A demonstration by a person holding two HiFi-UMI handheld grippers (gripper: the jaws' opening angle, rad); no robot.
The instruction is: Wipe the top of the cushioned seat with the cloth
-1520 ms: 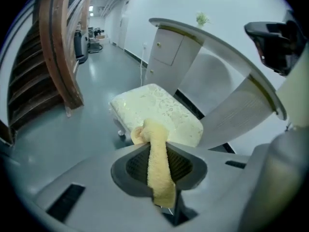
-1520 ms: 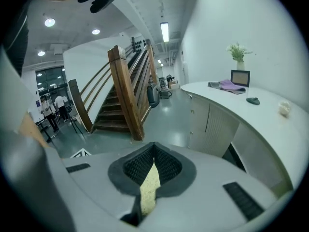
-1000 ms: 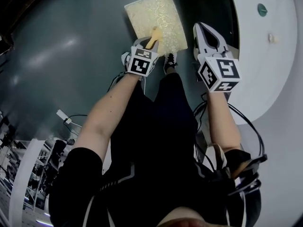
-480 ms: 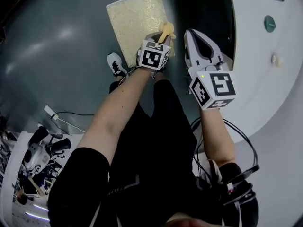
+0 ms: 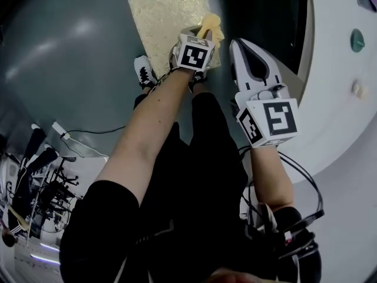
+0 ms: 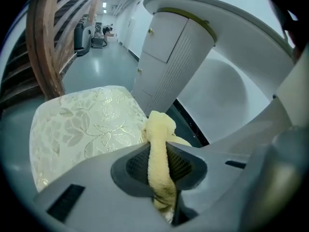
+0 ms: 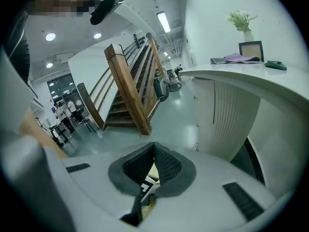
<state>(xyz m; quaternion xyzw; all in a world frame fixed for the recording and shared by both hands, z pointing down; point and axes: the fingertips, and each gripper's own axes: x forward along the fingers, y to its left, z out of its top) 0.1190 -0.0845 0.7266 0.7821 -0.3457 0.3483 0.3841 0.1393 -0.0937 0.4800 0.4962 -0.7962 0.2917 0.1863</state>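
Wiping step, by my reading: the left gripper pinches the yellow cloth at the right edge of the cushioned seat, upper centre of the head view. The right gripper is clenched on nothing, just right of it. Next, the cloth needs dragging leftward across the seat top.

Floor: glossy grey-green; ceiling light is reflected in it.
Counter: white and curved, with a fluted front.
Cabinet doors: white, fitted with small knobs.
Staircase: wooden, with a slatted railing.
Ceiling lights: strip and round fittings, lit.
On the counter: plant, picture frame.
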